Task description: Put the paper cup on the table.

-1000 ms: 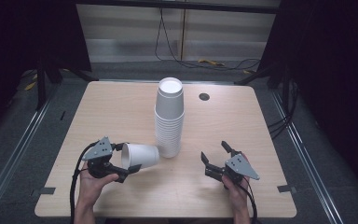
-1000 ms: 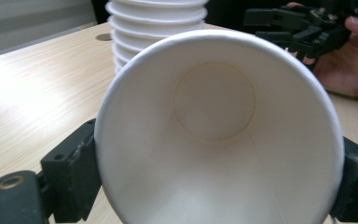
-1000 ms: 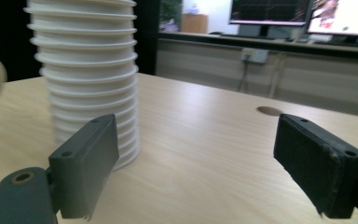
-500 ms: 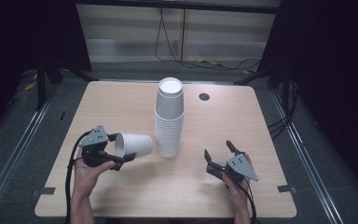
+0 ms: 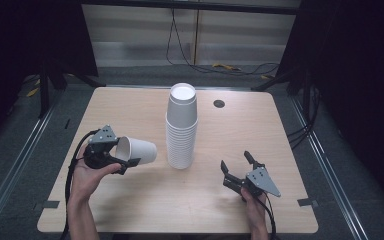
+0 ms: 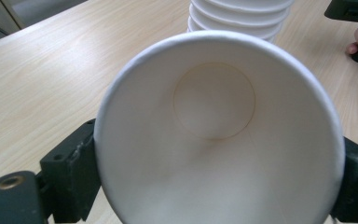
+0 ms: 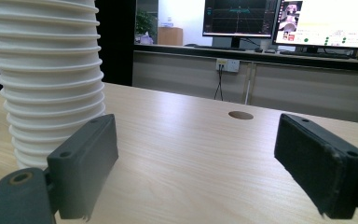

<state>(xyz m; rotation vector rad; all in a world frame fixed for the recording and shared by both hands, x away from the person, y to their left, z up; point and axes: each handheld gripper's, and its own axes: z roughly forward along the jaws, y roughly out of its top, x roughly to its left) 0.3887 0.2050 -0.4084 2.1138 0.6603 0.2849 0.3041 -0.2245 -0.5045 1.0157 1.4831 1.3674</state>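
A white paper cup (image 5: 139, 150) lies on its side in the air, and my left gripper (image 5: 125, 152) is shut on it near the rim. In the left gripper view the cup's open mouth (image 6: 214, 130) faces the camera, held between the two black jaws of my left gripper (image 6: 214, 182). A tall stack of white paper cups (image 5: 181, 130) stands upside down at the table's middle, just right of the held cup. My right gripper (image 5: 235, 160) stands open near the front right with nothing between its jaws. In the right gripper view, my right gripper (image 7: 205, 163) points past the stack (image 7: 46, 79).
The wooden table (image 5: 260, 125) has a round cable hole (image 5: 219, 104) toward the back right. Cables trail from both grippers over the front edge. Dark stands and floor rails flank the table. Monitors (image 7: 284, 18) stand far behind it.
My left gripper has carried the cup left and away from the front edge, slightly off the stack. The right gripper has barely shifted and stays open.
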